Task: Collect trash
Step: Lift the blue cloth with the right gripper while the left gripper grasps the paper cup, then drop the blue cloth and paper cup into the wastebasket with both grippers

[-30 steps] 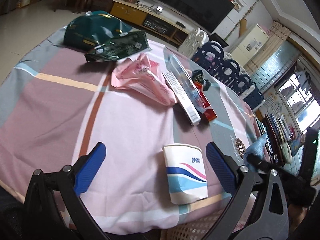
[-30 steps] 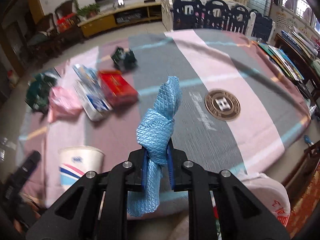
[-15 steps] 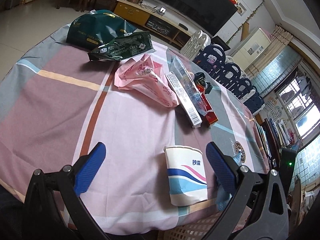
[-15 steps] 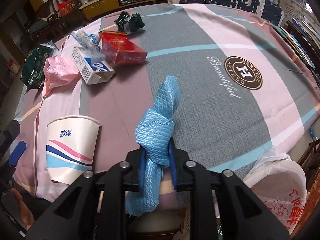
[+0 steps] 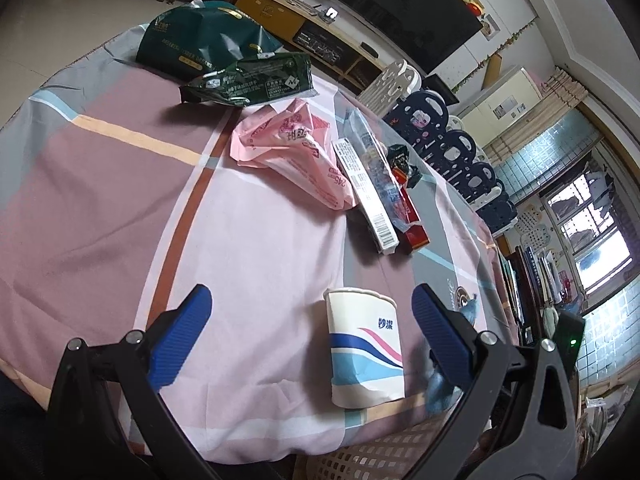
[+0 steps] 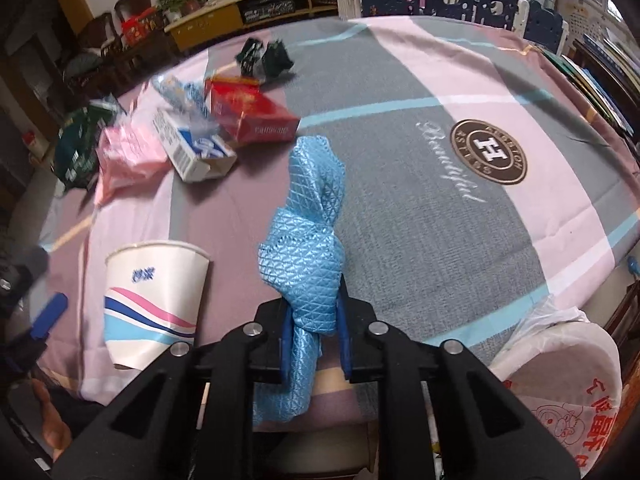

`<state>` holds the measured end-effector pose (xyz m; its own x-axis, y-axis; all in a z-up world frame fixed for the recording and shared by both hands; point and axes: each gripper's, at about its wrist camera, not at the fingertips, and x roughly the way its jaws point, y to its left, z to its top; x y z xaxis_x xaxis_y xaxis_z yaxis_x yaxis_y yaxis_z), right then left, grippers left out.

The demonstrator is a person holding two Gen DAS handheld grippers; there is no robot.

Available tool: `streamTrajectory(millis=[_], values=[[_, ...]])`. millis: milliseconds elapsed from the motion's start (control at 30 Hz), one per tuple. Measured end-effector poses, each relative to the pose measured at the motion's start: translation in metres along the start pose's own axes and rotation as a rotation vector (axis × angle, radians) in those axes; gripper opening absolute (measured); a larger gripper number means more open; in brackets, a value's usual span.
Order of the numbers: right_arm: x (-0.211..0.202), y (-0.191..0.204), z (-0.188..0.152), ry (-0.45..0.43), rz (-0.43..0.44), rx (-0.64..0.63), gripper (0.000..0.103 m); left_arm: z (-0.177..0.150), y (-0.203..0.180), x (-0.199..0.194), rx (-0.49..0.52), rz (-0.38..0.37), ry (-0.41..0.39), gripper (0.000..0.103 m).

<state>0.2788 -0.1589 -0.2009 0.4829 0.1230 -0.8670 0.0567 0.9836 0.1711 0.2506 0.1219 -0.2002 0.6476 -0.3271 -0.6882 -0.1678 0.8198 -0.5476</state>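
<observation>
A crumpled blue wrapper (image 6: 308,248) sticks up from my right gripper (image 6: 314,312), whose jaws are closing with their pads pressed on it. It hangs over the near edge of the table; in the left wrist view it shows as a blue blur (image 5: 440,388) right of the cup. A white paper cup (image 5: 364,344) with blue and pink waves stands near the table's front edge. My left gripper (image 5: 310,300) stands wide open around the cup, which sits closer to the right finger and touches neither pad.
Farther back on the checked tablecloth (image 5: 100,200) lie a pink bag (image 5: 296,152), a white box (image 5: 364,188), a red box (image 5: 412,228), green packets (image 5: 256,80) and a dark wrapper (image 5: 400,158). A woven basket (image 5: 380,452) sits below the front edge. A white plastic bag (image 6: 560,380) hangs at the right.
My right gripper has sunk a little toward the table's near edge with the blue wrapper still in it. The left gripper has stayed about where it was, open around the cup.
</observation>
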Motion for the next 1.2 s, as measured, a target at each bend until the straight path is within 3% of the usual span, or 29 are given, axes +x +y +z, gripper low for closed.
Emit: streamTrajectory(millis=[133, 267, 467, 500, 600, 767, 933, 1200], values=[[-0.029, -0.025, -0.003, -0.058, 0.018, 0.061, 0.019, -0.012, -0.020, 0.005, 0.057, 0.055, 0.019, 0.100], [-0.052, -0.050, -0.012, -0.079, 0.030, 0.112, 0.019, -0.027, -0.044, 0.026, 0.082, 0.030, 0.123, 0.100], [-0.076, -0.075, -0.027, -0.097, 0.057, 0.154, 0.019, -0.044, -0.070, 0.060, 0.186, 0.129, 0.179, 0.099], [-0.078, -0.076, -0.027, -0.097, 0.058, 0.153, 0.019, -0.044, -0.072, 0.062, 0.198, 0.133, 0.175, 0.097], [-0.081, -0.077, -0.031, -0.094, 0.064, 0.148, 0.019, -0.047, -0.076, 0.067, 0.250, 0.146, 0.192, 0.067], [-0.084, -0.072, -0.037, -0.087, 0.072, 0.136, 0.019, -0.047, -0.071, 0.056, 0.250, 0.147, 0.151, 0.064], [-0.093, -0.066, -0.039, -0.094, 0.066, 0.102, 0.019, -0.038, -0.070, 0.015, 0.238, 0.128, 0.060, 0.064], [-0.122, -0.095, -0.056, -0.105, -0.035, 0.089, 0.019, -0.052, -0.090, -0.049, 0.328, 0.048, -0.001, 0.064]])
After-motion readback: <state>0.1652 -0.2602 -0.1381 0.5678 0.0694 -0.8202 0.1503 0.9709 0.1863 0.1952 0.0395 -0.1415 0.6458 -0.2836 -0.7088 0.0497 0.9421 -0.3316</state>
